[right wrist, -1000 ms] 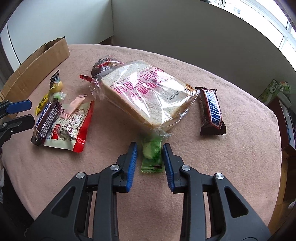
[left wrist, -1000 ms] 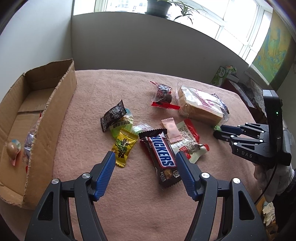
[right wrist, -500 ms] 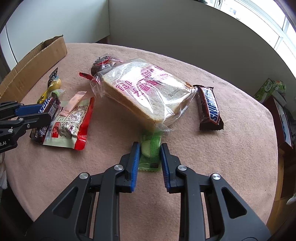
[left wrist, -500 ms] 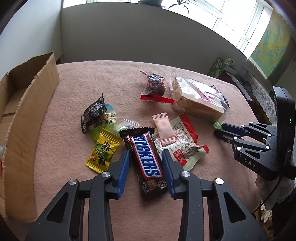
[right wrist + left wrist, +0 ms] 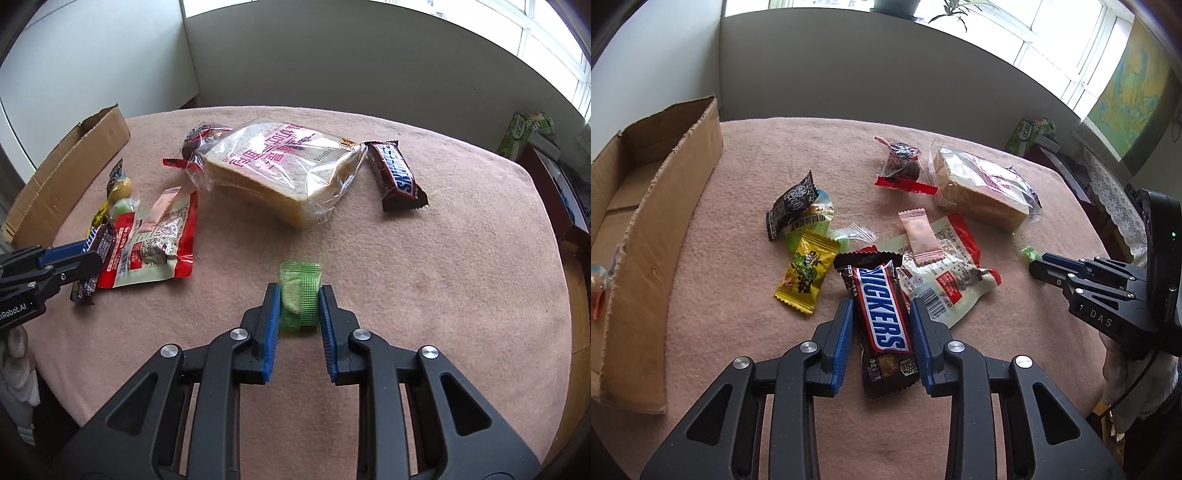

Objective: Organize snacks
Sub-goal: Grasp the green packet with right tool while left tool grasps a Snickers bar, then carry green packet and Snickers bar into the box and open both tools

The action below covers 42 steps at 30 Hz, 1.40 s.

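Since both hands look set to carry something at once, each hand-held gripper is closed on its own snack. Off to the far left of the left hand-held gripper (image 5: pixel 881 332) sits the cardboard box (image 5: pixel 657 221), open side up, and I'd guess that's where everything ends up, since a couple of wrapped bits already show inside it. That gripper is pinching the Snickers bar (image 5: pixel 882 321) lengthwise, blue pads against both long edges, which makes sense for a stiff bar. Just ahead and left of it lie the yellow candy (image 5: pixel 807 275) and a black wrapper; ahead right is the red-and-white pouch (image 5: pixel 945 280) with a pink sachet on top.

Over on the right, the right hand-held gripper (image 5: pixel 297 306) is squeezed onto the small green packet (image 5: pixel 299 299), which sits clear of the bagged bread (image 5: pixel 280 173) ahead of it. Whether either snack is off the worktop (image 5: pixel 461 277) yet, I can't tell.

Funny thing: the right camera shows a second Snickers (image 5: pixel 397 177) beyond the bread, ahead and to the right, which the left camera mostly misses because the loaf blocks it. Only the left view looks into the box.
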Each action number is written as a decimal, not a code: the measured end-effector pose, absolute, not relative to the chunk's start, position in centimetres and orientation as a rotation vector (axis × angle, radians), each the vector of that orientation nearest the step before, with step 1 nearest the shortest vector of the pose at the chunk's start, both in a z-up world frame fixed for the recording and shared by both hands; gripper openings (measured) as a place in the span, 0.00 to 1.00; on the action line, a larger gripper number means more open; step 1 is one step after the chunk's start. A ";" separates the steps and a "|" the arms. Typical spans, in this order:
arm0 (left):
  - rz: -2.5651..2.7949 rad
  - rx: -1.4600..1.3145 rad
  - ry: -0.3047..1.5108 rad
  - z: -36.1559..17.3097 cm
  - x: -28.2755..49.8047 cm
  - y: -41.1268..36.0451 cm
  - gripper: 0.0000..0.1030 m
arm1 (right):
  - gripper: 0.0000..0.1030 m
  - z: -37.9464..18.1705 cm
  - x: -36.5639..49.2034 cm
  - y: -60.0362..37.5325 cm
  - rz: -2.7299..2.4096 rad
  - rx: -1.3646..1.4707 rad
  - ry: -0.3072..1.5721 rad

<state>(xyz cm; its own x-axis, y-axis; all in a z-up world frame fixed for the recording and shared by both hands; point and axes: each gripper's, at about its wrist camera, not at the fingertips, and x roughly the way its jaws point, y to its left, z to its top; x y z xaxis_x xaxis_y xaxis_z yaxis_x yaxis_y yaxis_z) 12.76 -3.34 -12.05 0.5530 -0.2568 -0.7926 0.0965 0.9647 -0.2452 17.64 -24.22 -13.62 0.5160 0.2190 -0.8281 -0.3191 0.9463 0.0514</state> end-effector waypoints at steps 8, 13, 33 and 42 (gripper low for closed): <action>-0.206 -0.226 0.929 -11.4 10.2 -2.2 0.28 | 0.21 -11.8 14.0 -23.7 0.307 -0.010 0.909; -0.192 -0.260 0.905 -10.6 9.0 -1.1 0.28 | 0.21 -9.2 12.0 -21.4 0.343 -0.022 0.841; 0.024 -0.340 0.692 -4.9 5.7 10.1 0.28 | 0.21 -3.2 10.9 -4.5 0.666 -0.045 0.699; 0.096 -0.365 0.675 -5.3 5.9 14.5 0.28 | 0.21 -4.5 12.8 1.9 0.750 -0.049 0.740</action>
<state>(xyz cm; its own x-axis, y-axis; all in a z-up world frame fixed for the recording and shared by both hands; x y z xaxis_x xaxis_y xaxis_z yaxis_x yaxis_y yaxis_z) 5.90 14.48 -5.33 0.7788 -0.0308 -0.6265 -0.2039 0.9321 -0.2993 12.78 1.92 -4.54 0.4943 0.6018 -0.6273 -0.6351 0.7427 0.2121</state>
